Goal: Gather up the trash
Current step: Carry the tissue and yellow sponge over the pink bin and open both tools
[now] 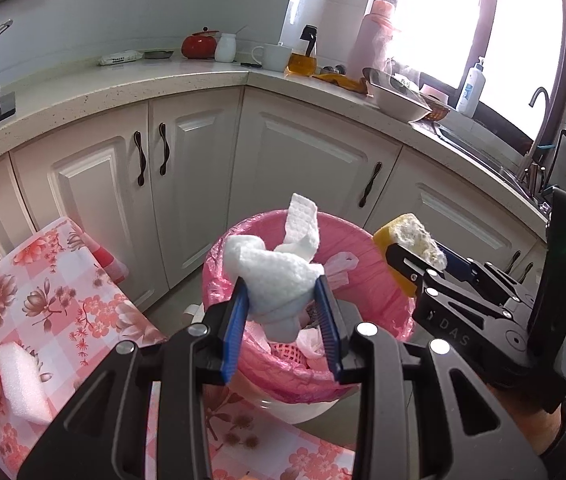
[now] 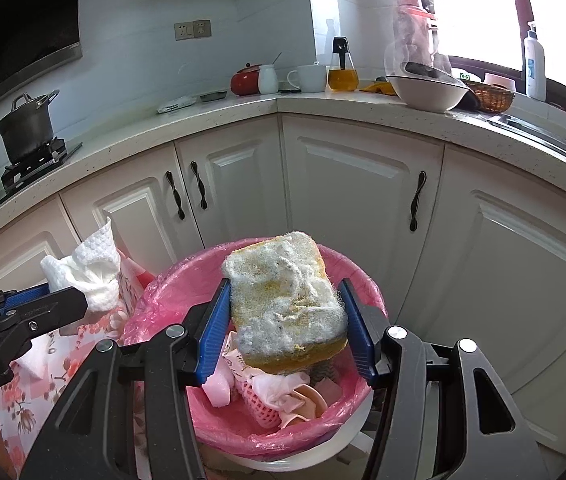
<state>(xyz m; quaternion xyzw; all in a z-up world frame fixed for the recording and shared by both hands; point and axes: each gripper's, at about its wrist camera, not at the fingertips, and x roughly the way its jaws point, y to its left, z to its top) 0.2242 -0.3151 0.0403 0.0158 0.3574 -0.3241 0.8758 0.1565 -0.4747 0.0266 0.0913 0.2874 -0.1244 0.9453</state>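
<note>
White crumpled paper towel (image 1: 279,276) pinched in left gripper (image 1: 283,308) fingers; right gripper (image 2: 285,322) fingers clamp fuzzy yellow sponge (image 2: 287,300) over pink-lined bin (image 2: 359,412).

A dark stockpot (image 2: 27,128) sat on the gas hob (image 2: 39,164). Along the speckled countertop (image 2: 243,114) stood a red lidded pot (image 2: 245,79), a white mug (image 2: 309,79), an oil bottle (image 2: 342,68) and a steaming white bowl (image 2: 429,88). White cabinet doors (image 2: 355,192) lined the corner below.
</note>
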